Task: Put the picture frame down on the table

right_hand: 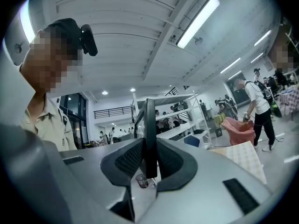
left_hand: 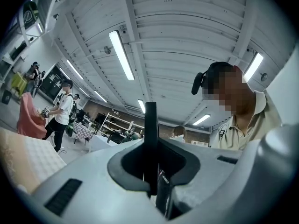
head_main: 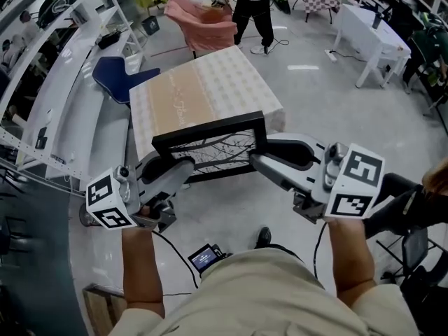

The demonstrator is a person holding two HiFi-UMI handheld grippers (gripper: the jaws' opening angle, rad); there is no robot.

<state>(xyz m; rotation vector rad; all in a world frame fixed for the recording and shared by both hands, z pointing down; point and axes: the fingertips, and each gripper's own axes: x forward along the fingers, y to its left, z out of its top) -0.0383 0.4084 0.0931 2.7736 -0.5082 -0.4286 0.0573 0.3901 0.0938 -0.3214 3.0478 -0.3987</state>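
Clamping the picture frame (head_main: 217, 149) at centre frame: left gripper (head_main: 176, 169) closed on its left edge, right gripper (head_main: 260, 161) closed on its right edge. Frame overlaps near edge of table (head_main: 203, 82), upper centre.

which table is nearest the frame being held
The cream-clothed table, right behind the picture frame; the white table stands far off at the upper right.

The picture frame (head_main: 213, 151) is black, its picture dark bare branches on white. The desk (head_main: 203, 82) wears a cream, fine-checked cloth with a tan band. The left gripper (head_main: 183, 168) and right gripper (head_main: 257, 161) are pale grey, with dark-lined fingers (right_hand: 126, 160) and white, black-squared cubes (head_main: 355, 180). Left of the desk is a blue chair (head_main: 117, 75).
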